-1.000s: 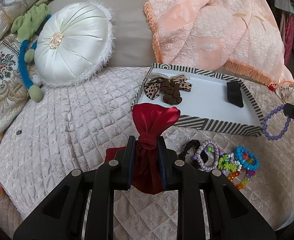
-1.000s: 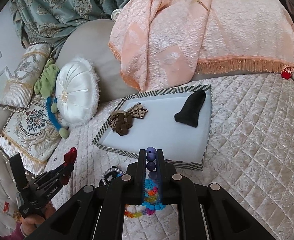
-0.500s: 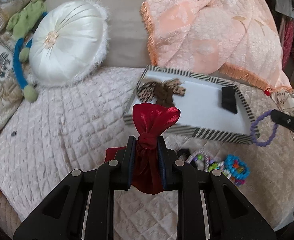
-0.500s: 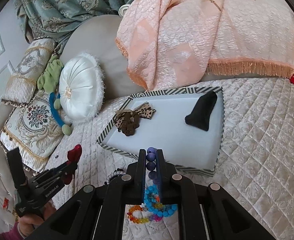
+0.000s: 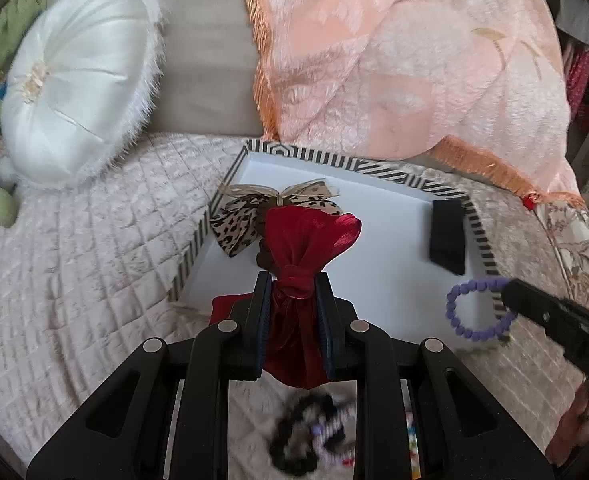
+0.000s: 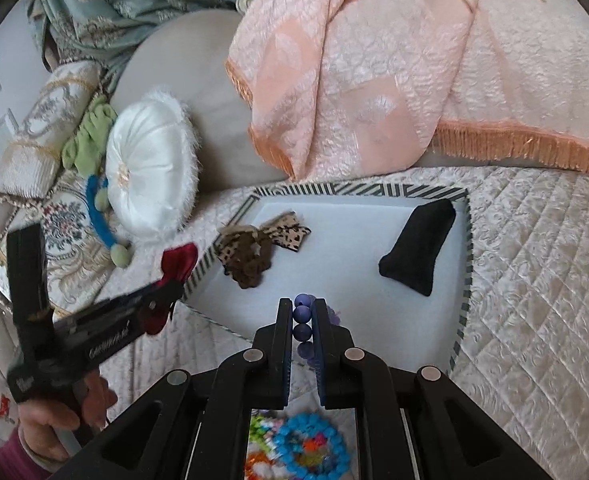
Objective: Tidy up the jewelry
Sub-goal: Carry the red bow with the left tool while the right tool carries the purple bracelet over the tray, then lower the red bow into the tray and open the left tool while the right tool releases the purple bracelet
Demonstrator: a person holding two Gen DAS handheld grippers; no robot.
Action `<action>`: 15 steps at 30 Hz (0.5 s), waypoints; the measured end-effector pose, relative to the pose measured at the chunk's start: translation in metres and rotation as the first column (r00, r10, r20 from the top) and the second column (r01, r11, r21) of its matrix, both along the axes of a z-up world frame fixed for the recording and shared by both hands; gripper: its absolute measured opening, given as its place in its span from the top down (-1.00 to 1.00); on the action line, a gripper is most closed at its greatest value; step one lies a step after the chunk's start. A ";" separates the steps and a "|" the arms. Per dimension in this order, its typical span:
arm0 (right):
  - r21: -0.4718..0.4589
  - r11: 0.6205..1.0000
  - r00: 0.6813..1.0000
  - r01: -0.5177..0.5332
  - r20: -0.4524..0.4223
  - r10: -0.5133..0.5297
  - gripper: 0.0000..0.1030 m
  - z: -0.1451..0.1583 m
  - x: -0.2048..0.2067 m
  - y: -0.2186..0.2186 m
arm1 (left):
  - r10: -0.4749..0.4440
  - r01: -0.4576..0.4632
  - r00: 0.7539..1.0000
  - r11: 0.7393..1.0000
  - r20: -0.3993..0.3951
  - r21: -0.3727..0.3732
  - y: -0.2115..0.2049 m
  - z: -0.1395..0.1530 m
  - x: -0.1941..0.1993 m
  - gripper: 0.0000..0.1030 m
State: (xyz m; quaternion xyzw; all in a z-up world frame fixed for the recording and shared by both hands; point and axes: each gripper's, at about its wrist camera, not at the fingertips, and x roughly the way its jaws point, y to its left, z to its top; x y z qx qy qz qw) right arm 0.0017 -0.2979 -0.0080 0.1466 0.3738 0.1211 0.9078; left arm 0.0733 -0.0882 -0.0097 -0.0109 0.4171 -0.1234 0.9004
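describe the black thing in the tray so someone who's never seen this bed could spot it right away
On the quilted bed, find the white tray with a black-and-white striped rim below the peach fringed blanket. Near its right edge lies a small black velvet pouch, flat and tapered. The tray's only other item, a leopard-print bow, is spotted brown and sits at the left.

- Two grippers: left gripper (image 5: pixel 293 284), right gripper (image 6: pixel 303 312).
- One red satin pouch (image 5: pixel 302 240).
- One purple bead bracelet (image 5: pixel 474 310).
- One striped-rim tray (image 6: pixel 358 191).
- Two items in tray: one leopard-print bow (image 6: pixel 282 232), one black pouch (image 6: pixel 418 246).
- One heap of bead bracelets on bed, blurred, uncountable (image 6: pixel 306 446).
- One round white cushion (image 5: pixel 74 92).
- One peach fringed blanket (image 5: pixel 394 60).
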 end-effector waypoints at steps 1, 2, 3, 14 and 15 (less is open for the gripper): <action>0.014 1.000 1.000 0.000 -0.006 0.000 0.83 -0.005 0.004 -0.003 | 0.003 -0.003 1.000 1.000 -0.009 -0.001 0.000 -0.005 0.006 0.62; 0.028 1.000 1.000 0.002 -0.015 -0.002 0.83 -0.010 0.007 -0.006 | 0.009 -0.009 1.000 1.000 -0.022 -0.004 0.000 -0.011 0.012 0.62; 0.038 0.999 1.000 0.009 -0.028 -0.008 0.83 -0.016 0.012 -0.011 | 0.016 -0.016 0.999 1.000 -0.038 -0.005 0.001 -0.017 0.017 0.62; -0.085 0.985 0.981 0.153 -0.110 -0.162 0.83 -0.047 0.038 -0.047 | 0.065 -0.058 0.993 0.996 -0.094 0.068 -0.004 -0.055 0.049 0.61; -0.106 0.982 0.979 0.158 -0.110 -0.169 0.83 -0.048 0.039 -0.047 | 0.067 -0.060 0.993 0.995 -0.093 0.074 -0.006 -0.056 0.050 0.61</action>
